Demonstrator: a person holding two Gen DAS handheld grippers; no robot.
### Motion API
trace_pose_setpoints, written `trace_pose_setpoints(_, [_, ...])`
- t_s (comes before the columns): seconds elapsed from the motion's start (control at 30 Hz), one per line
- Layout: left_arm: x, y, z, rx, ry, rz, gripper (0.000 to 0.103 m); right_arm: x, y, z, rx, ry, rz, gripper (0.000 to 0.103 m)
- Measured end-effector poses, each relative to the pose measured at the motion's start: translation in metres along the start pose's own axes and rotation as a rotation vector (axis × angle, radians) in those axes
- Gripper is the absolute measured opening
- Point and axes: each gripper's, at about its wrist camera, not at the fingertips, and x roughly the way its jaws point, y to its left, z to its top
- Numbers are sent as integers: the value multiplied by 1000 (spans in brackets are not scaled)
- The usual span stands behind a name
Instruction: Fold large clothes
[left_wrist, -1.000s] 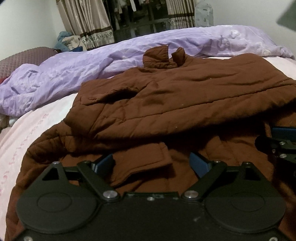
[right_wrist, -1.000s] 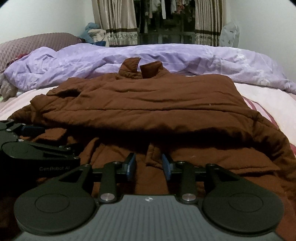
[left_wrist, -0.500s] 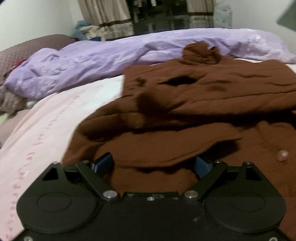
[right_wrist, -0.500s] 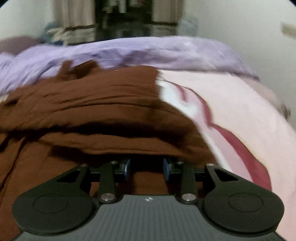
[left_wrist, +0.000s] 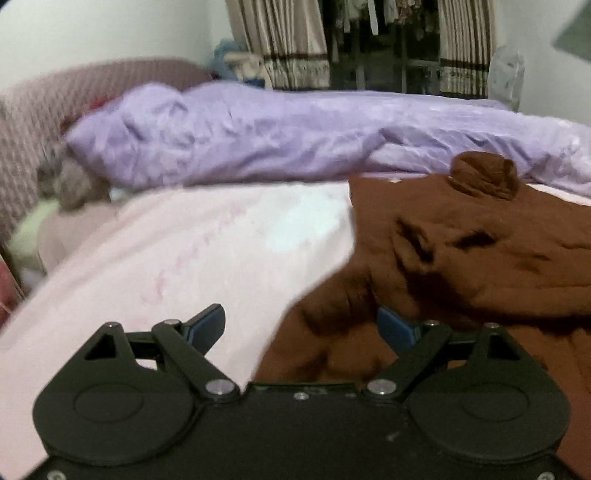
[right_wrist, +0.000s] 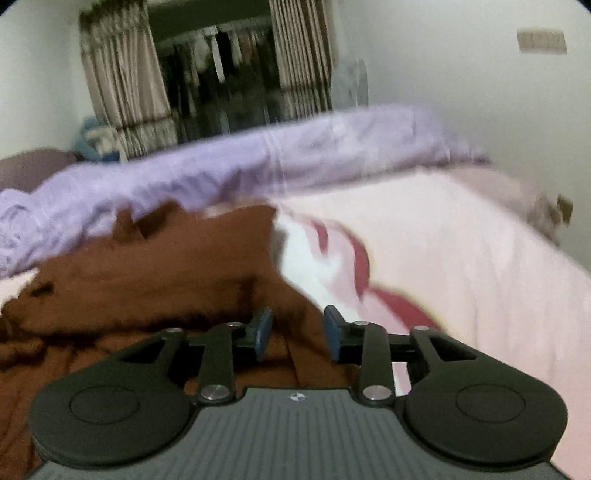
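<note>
The brown coat (left_wrist: 480, 258) lies half-folded on the bed (left_wrist: 184, 258). It sits at 3 o'clock for the left tongs (left_wrist: 301, 325), wide and closing slightly. At 9 o'clock for the right tongs (right_wrist: 297, 332), opening. Both empty, probably heading for its side edges.

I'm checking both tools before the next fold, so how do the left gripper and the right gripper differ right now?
The left gripper has its jaws spread wide; the right gripper has a much narrower gap, now opening. The left gripper sits over the edge where the brown jacket meets the pink sheet; the right gripper has jacket fabric between its fingers. Both have blue pads, and neither clamps the cloth.
</note>
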Motion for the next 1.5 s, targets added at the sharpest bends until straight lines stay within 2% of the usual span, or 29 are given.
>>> trace_pose_setpoints(0.07, [16, -10, 2, 55, 17, 48, 91, 6, 1, 2, -11, -21, -31, 44])
trace_pose_setpoints(0.2, [53, -24, -14, 144, 127, 121, 94, 45, -5, -11, -39, 75, -99, 44])
trace_pose_setpoints(0.3, [56, -24, -24, 146, 85, 126, 94, 66, -21, -18, 21, 179, -121, 43])
trace_pose_setpoints(0.37, [56, -22, -23, 159, 84, 131, 94, 64, -28, -15, 72, 169, -98, 43])
trace_pose_setpoints(0.53, [35, -28, -22, 156, 103, 155, 92, 46, -20, -11, 69, 118, -87, 43])
trace_pose_setpoints(0.67, [1, -40, -18, 103, 81, 53, 92, 31, 1, -10, 49, 68, -29, 43])
trace_pose_setpoints(0.77, [-13, -62, -21, 115, 67, -20, 92, 32, 16, -9, 22, 98, -1, 45])
trace_pose_setpoints(0.8, [-11, -72, -24, 138, 86, -41, 92, 35, 19, -11, 6, 115, -17, 45])
trace_pose_setpoints(0.83, [-5, -79, -27, 154, 116, -54, 92, 41, 20, -12, -7, 136, -43, 45])
trace_pose_setpoints(0.9, [7, -93, -35, 183, 169, -28, 92, 59, 14, -19, -7, 220, -109, 45])
trace_pose_setpoints(0.93, [8, -96, -38, 184, 155, -16, 92, 61, 7, -22, 27, 218, -80, 45])
trace_pose_setpoints(1.0, [4, -99, -39, 179, 145, -4, 91, 56, -1, -21, 76, 204, -54, 44])
trace_pose_setpoints(1.1, [-7, -106, -41, 188, 142, 1, 91, 44, 3, -16, 69, 144, -64, 44])
trace_pose_setpoints(1.2, [-31, -114, -45, 205, 123, -62, 91, 27, 17, -12, 38, 83, -59, 44])
trace_pose_setpoints(1.4, [-65, -148, -53, 227, 88, -177, 91, -6, 62, -22, -2, -9, 87, 44])
trace_pose_setpoints(1.5, [-64, -171, -64, 271, 116, -190, 92, -9, 88, -36, -64, 24, 143, 44])
